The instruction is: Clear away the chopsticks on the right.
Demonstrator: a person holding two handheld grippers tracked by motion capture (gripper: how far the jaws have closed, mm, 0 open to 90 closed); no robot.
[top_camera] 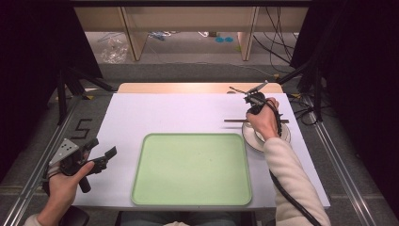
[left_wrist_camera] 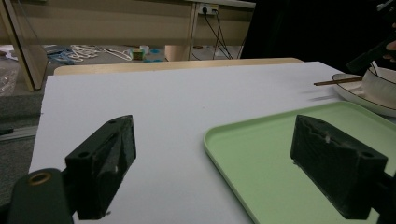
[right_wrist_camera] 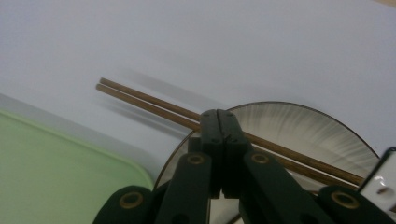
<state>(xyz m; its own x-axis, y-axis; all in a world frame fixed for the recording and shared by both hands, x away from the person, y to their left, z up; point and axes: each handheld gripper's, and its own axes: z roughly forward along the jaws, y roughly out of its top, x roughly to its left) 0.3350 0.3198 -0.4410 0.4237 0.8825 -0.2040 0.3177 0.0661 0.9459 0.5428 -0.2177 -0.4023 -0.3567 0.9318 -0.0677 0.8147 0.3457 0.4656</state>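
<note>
High view: right tool (top_camera: 256,100) sits in the right-centre of the frame, held by the person's right hand (top_camera: 263,121) directly over a white plate (top_camera: 284,135) near the right edge of the white counter (top_camera: 179,115). A pair of brown chopsticks (top_camera: 234,121) lies across the plate, their tips sticking out to the left over the bare counter. Right gripper view: the right tool's jaws stand pressed together with no gap, at centre bottom of the frame, and nothing shows between them; the chopsticks (right_wrist_camera: 149,102) run diagonally from left of centre to the lower right, passing behind the closed jaw tips, and whether the jaws touch them cannot be told. Plate (right_wrist_camera: 299,128) with a dark rim line and streaked inner face fills the lower right. A pale green tray (top_camera: 193,168) lies in the lower centre of the high view, just left of the plate, bare. Left tool (top_camera: 104,158) is in the lower left of the high view, off the tray's left edge, held in the left hand (top_camera: 63,184). Left gripper view: its jaws stand wide apart, holding nothing, with the tray's corner (left_wrist_camera: 280,154) between them and a bowl (left_wrist_camera: 380,86) on the plate at the far right edge.
</note>
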